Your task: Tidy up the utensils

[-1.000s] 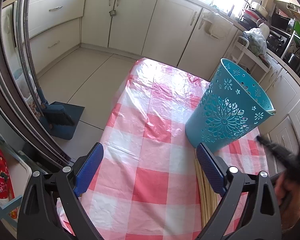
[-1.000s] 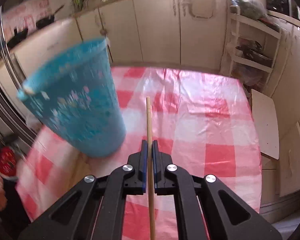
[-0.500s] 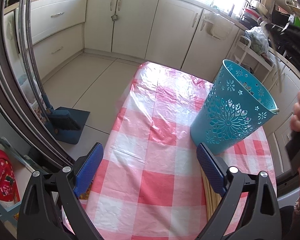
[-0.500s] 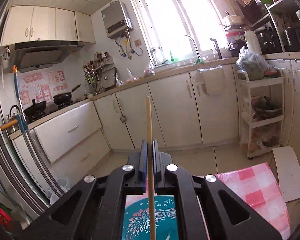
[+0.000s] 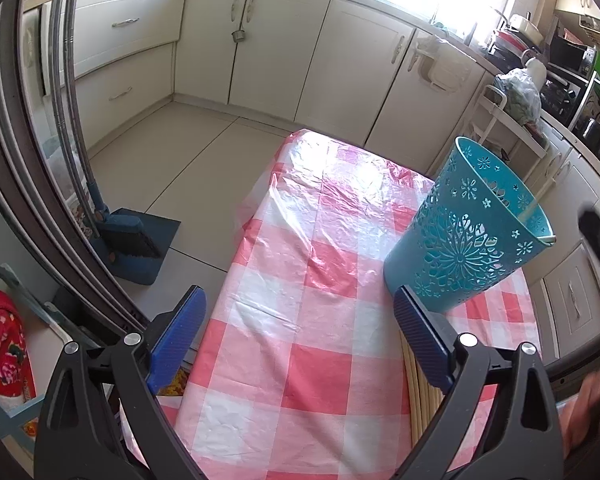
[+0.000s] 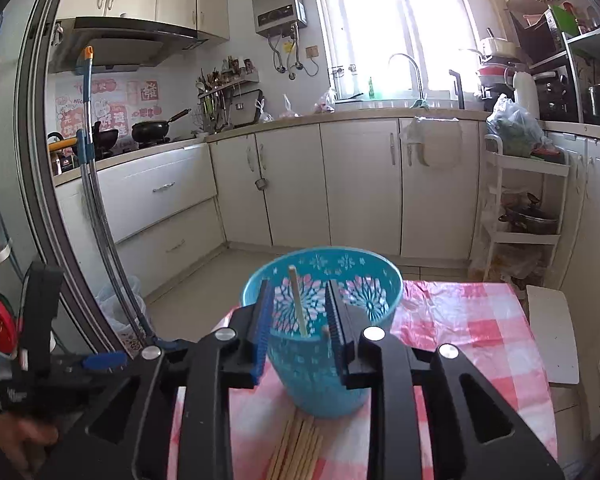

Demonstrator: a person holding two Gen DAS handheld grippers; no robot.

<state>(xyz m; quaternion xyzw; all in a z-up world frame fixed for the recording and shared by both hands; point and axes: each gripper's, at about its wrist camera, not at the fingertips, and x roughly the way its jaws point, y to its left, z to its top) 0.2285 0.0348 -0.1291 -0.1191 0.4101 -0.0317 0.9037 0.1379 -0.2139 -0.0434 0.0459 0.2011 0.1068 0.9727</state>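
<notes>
The left gripper [image 5: 300,336] hovers over the pink-and-white checked tablecloth [image 5: 312,280], its blue-padded jaws spread wide and holding nothing. Further right, the right gripper [image 6: 298,332] is held above the turquoise perforated basket [image 6: 324,364], jaws parted with nothing between the pads. 1 wooden chopstick [image 6: 298,300] leans inside the basket, tip above the rim. A bundle of loose chopsticks [image 6: 296,448] lies flat on the cloth just in front of the basket's base.
</notes>
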